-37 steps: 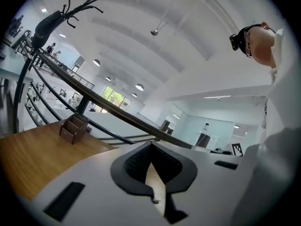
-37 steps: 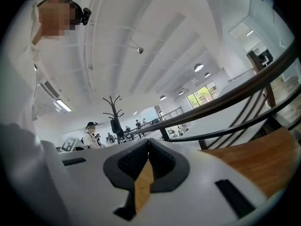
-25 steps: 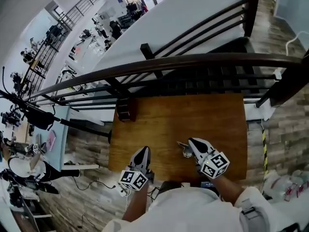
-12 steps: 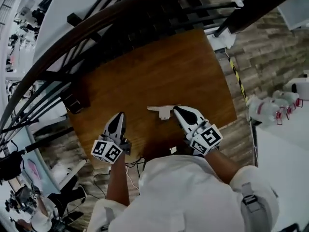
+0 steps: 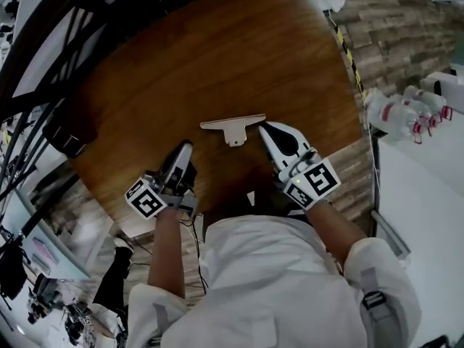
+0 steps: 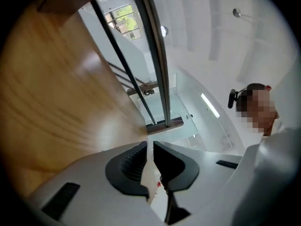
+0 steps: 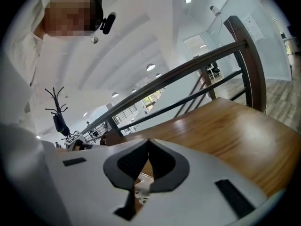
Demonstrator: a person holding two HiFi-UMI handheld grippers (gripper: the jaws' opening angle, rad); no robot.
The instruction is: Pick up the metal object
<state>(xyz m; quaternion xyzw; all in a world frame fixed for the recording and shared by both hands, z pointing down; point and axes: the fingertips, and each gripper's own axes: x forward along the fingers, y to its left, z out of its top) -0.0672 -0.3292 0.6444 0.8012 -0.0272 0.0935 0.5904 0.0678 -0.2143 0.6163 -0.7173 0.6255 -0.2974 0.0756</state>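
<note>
Head view: metal object flat on desk, not gripped yet

Shows T-shaped metal object (image 5: 233, 126) lying flat mid-desk (image 5: 217, 56), long bar across, short stem toward the person. Puts right claw (image 5: 262, 127) just beside the bar's right end, pinched closed on nothing; cannot tell if touching. Puts left claw (image 5: 187, 148) down-left of the stem, apart from it, at a narrow slit, just been opening, nothing inside. Looks like approach stage, grasp to come. To do it well: spread right claw wide first, come in low, straddle the thin bar, close squarely. Watch for sliding on smooth wood; brace with left claw if needed.
</note>
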